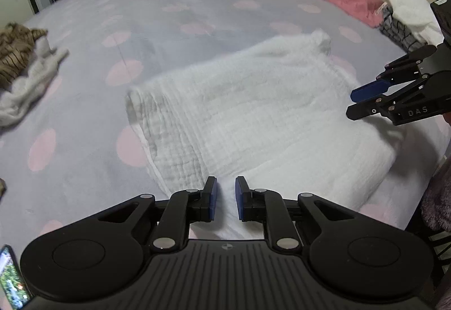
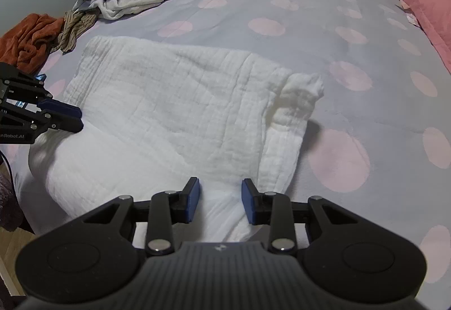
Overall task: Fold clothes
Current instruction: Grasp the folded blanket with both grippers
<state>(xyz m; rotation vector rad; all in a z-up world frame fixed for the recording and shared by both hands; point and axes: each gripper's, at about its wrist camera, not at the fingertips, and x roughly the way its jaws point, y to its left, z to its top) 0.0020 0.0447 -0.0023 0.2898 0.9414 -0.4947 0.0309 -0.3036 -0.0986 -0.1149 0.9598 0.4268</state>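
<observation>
Bed [image 2: 282, 0]: white cloth [image 2: 174, 101] between parted jaws, left gripper [image 1: 226, 197], right gripper [image 2: 220, 198].

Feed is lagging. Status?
Both tools, left and right, part-open over white cloth's near edge, nothing gripped. Cloth half folded. Path clear.

Left gripper [image 1: 226, 198]: we held it pitched steeply down, blue pads [image 1: 213, 197] a narrow gap apart, nothing pinched between them. Right gripper [image 2: 220, 200]: we held it likewise pitched down, jaws wider, pads [image 2: 194, 200] parted. We kept the two side by side, apart.
</observation>
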